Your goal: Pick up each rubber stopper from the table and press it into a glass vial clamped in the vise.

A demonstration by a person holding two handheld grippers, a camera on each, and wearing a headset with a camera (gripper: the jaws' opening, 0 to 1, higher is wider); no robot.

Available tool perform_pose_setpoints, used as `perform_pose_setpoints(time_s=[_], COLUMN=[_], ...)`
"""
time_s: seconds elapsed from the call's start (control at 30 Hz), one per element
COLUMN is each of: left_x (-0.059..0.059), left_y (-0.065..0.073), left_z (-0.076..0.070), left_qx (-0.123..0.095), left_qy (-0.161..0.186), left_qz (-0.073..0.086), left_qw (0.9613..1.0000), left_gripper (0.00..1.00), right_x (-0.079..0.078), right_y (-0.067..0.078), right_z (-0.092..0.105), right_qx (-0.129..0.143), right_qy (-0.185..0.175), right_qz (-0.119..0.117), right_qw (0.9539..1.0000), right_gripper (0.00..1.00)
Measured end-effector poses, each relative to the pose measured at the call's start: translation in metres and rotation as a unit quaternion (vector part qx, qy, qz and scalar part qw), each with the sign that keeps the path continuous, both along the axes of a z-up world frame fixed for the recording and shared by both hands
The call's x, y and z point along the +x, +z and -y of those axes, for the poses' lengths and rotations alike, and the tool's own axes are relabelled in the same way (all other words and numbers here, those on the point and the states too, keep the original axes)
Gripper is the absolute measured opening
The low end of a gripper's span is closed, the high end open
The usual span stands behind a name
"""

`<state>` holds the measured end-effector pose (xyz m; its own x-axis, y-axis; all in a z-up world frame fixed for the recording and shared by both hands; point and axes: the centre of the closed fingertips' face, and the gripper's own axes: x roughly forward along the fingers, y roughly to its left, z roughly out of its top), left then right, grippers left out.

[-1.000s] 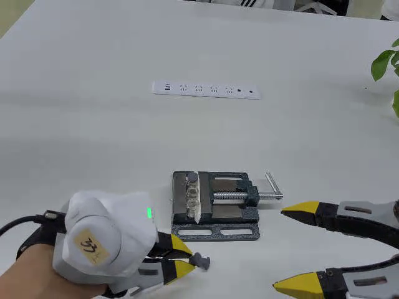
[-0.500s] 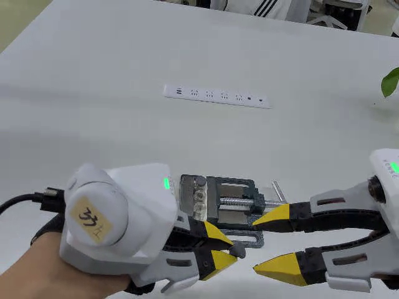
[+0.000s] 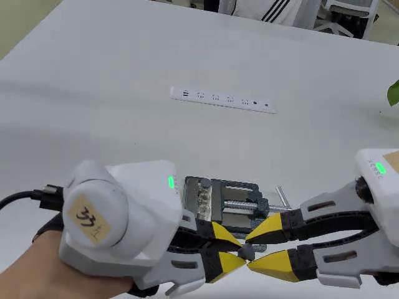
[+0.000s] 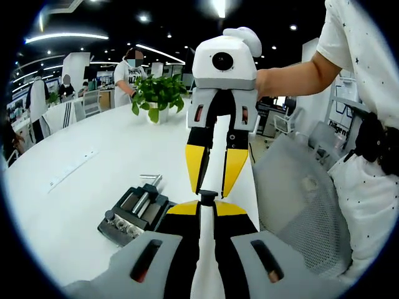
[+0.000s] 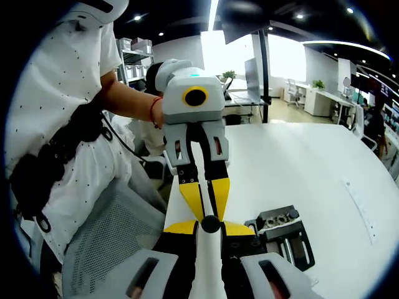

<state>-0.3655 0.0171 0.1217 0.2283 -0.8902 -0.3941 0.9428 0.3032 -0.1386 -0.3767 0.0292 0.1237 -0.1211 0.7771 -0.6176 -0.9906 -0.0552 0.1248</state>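
Left gripper (image 4: 207,207) is clamped on the rubber stopper (image 3: 247,251) at its tips. Right gripper (image 5: 211,229) brackets it narrowly, apparently to re-grip; contact indeterminate.

The left gripper (image 3: 239,253) and the right gripper (image 3: 250,252) meet tip to tip just in front of the vise (image 3: 227,200), so its near edge is blocked. The rubber stopper (image 3: 247,250) fills the small gap between their tips. Above the vise and beyond it, the table (image 3: 93,93) lies bare as far as the power strip (image 3: 223,100). The vise's handle (image 3: 283,198) sticks out to the right, seemingly close behind the right gripper's upper jaw.
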Motion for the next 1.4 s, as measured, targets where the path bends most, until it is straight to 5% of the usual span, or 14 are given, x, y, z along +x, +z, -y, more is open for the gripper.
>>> perform_pose_setpoints(time_s=[0.9, 1.4], left_x=[-0.003, 0.002], left_y=[-0.005, -0.003], left_z=[-0.001, -0.013], left_qx=[0.007, -0.018], left_qy=[-0.009, 0.017], left_qz=[0.004, 0.006], left_qw=[0.9999, 0.9997], left_gripper=[0.04, 0.14], right_x=[0.0, 0.002], right_y=[-0.004, -0.006], right_z=[-0.001, -0.004], right_qx=[-0.008, -0.022], right_qy=[0.002, 0.006], right_qz=[0.013, 0.0], right_qw=[0.9999, 0.9997], right_gripper=[0.05, 0.05])
